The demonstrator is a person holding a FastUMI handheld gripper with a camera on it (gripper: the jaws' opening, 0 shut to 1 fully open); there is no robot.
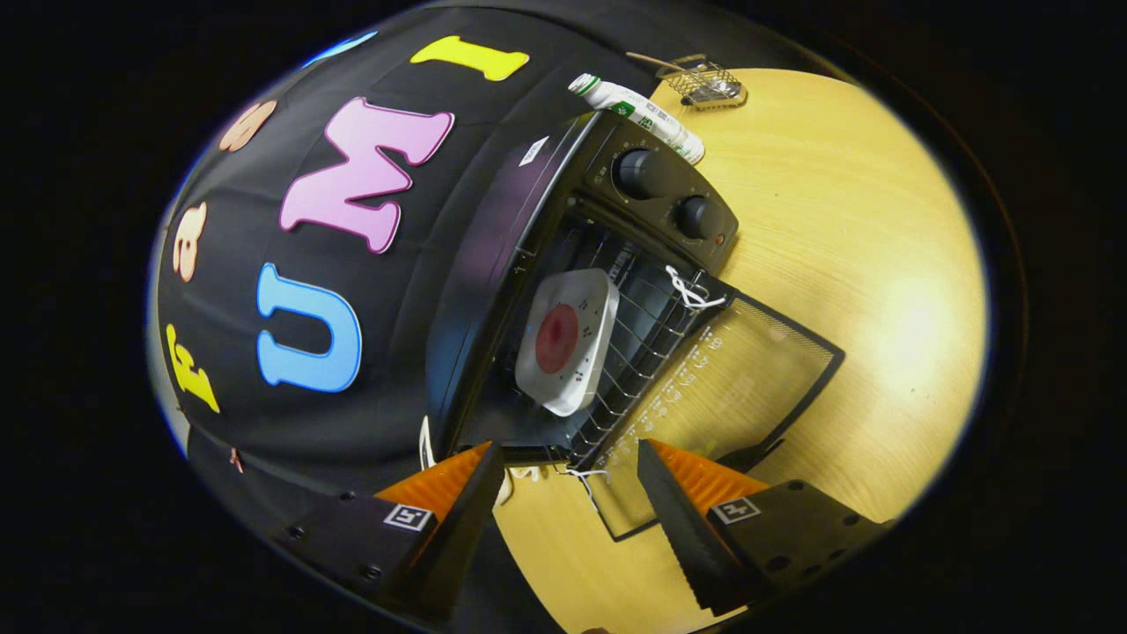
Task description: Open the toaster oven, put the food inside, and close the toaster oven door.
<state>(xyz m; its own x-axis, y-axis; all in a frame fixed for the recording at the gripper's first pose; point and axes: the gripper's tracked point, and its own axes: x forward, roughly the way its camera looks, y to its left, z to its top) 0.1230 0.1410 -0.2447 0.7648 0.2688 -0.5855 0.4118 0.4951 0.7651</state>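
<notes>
Wooden table (845, 229) holds the open toaster oven (563, 264), plated food (563, 339) inside, beyond the empty, wide-open jaws.

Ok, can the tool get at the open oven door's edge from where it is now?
Probably yes. The tool is open and holds nothing, and the glass door lies folded down just ahead of its fingers with nothing between. The plate of food already sits inside on the rack, away from the door.

Recording booth (cloth wall (264, 414), wooden table (880, 264))
</notes>
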